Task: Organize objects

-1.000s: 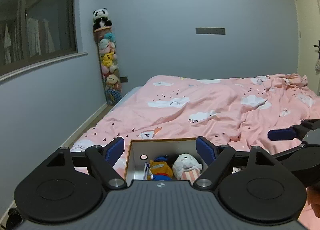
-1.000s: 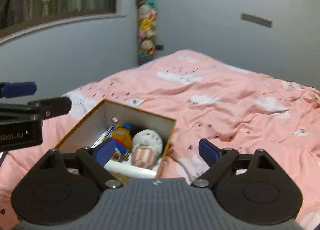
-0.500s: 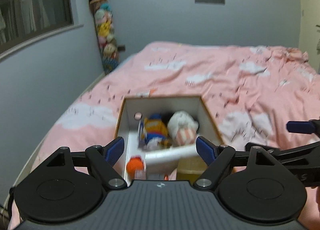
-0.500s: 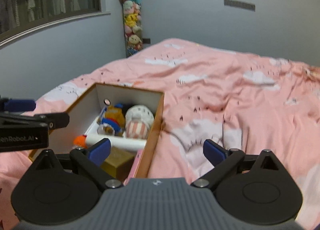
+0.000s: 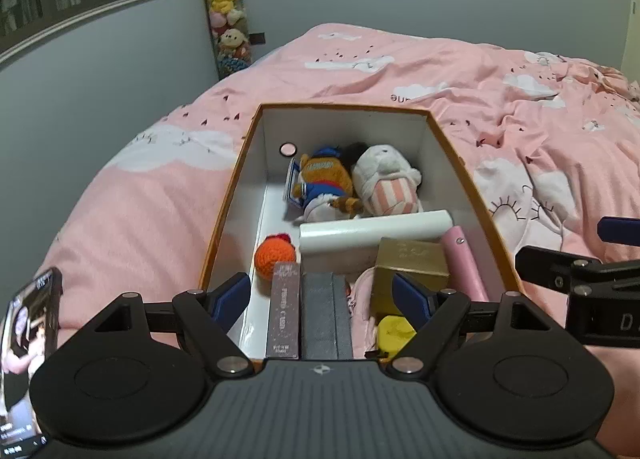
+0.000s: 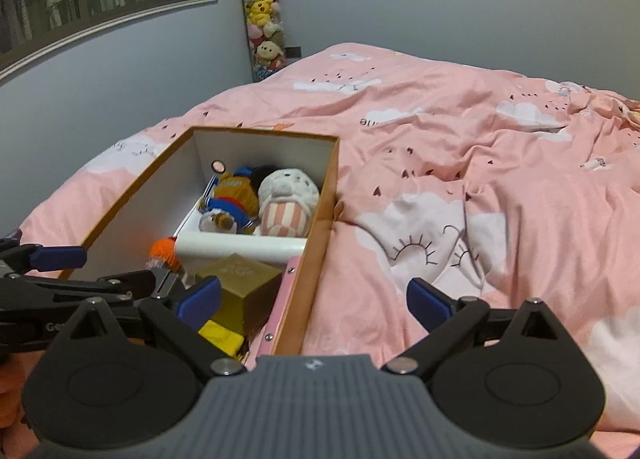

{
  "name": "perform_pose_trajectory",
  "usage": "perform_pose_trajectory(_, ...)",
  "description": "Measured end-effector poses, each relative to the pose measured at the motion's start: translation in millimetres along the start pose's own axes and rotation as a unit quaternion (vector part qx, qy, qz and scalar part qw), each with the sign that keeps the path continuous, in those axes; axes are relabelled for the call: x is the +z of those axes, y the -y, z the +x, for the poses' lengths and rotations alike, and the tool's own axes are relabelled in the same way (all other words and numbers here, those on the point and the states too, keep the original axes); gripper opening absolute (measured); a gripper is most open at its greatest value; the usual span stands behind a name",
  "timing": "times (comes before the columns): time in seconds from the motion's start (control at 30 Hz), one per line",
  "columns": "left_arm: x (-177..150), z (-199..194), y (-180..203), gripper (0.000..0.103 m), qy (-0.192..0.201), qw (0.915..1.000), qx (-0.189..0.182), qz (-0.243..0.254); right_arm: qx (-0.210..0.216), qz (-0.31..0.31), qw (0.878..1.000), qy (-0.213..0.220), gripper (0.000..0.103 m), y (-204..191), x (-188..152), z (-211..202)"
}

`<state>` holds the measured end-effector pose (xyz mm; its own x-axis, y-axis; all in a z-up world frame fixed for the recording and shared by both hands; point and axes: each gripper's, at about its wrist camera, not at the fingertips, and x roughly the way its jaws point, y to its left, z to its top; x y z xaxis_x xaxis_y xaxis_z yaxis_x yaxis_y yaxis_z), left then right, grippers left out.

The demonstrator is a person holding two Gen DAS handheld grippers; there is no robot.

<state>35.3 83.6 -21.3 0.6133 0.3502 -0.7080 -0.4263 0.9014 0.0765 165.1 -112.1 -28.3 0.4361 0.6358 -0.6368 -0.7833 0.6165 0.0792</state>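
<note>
An orange-rimmed cardboard box [image 5: 240, 163] with white walls lies on the pink bedding. At its far end sit a brown doll in blue [image 5: 324, 179] and a white plush with pink stripes [image 5: 386, 179]. A white roll [image 5: 376, 233] lies across the middle. Nearer me are an orange crochet ball [image 5: 276, 255], a gold box [image 5: 412, 263], a pink tube [image 5: 464, 263], a brown carton [image 5: 285, 311], a grey case [image 5: 324, 311] and a yellow piece [image 5: 394, 333]. My left gripper [image 5: 320, 295] hangs open over the near end, gripping nothing. My right gripper [image 6: 314, 299] is open over the box's right wall [image 6: 320, 227], empty.
A phone [image 5: 32, 339] with a lit screen lies on the bed left of the box. Rumpled pink duvet [image 6: 480, 187] spreads to the right and far side. A tall column of plush toys [image 5: 226, 15] stands against the grey wall under a window ledge.
Both grippers have sunk and tipped down toward the box, so its near end and more of its contents show. The right gripper's jaws stand slightly wider.
</note>
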Motion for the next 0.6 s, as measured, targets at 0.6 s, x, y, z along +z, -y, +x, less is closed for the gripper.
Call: perform_pose_trajectory(0.6,-3.7,5.5,-6.2,0.094,-0.001,0.9999,-0.002,-0.011,-0.003,-0.013,1.0,-0.02,0.099,-5.7,-6.5,8.9)
